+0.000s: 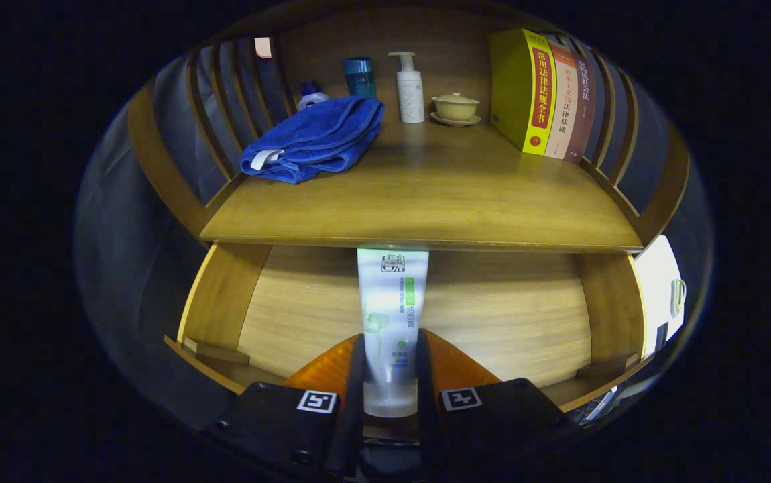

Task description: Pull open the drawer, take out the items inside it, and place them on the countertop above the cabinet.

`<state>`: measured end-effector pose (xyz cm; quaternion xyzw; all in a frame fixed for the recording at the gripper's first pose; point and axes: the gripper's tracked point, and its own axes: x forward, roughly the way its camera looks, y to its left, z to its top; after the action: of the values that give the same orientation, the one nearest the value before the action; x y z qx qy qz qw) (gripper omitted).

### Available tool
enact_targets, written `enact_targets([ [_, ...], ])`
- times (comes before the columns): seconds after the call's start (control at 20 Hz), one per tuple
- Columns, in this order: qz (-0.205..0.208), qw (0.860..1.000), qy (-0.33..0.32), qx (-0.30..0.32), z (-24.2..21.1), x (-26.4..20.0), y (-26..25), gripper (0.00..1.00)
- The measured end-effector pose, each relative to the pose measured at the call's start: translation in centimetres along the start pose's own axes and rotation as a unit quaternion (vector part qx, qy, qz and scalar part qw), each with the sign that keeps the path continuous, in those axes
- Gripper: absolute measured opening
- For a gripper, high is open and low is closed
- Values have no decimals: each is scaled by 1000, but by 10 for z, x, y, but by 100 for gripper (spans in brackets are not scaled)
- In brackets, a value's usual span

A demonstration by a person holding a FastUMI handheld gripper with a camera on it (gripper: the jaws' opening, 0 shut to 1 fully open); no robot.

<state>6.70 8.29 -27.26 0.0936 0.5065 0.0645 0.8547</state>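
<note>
A white tube [392, 302] with green print stands between my fingers, and my gripper [390, 349] is shut on its lower part. The tube reaches forward over the pulled-out wooden drawer [506, 315], its far end just under the front edge of the countertop [426, 194]. The drawer's floor shows bare wood on both sides of the tube. A folded blue towel [315, 137] lies on the countertop at the back left.
At the countertop's back stand a small white-and-blue bottle [312, 94], a teal cup [359, 75], a white pump bottle [410, 90] and a lidded bowl on a saucer [455, 107]. Upright books [546, 94] fill the back right. Wooden railings [224, 114] flank both sides.
</note>
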Motion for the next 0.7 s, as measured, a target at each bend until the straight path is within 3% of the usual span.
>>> enact_targets([
  [0.25, 8, 1000, -18, 24, 1, -9, 0, 43],
  [0.6, -5, 995, -93, 44, -5, -3, -4, 43],
  [0.7, -23, 993, -118, 12, -2, 0, -6, 43],
])
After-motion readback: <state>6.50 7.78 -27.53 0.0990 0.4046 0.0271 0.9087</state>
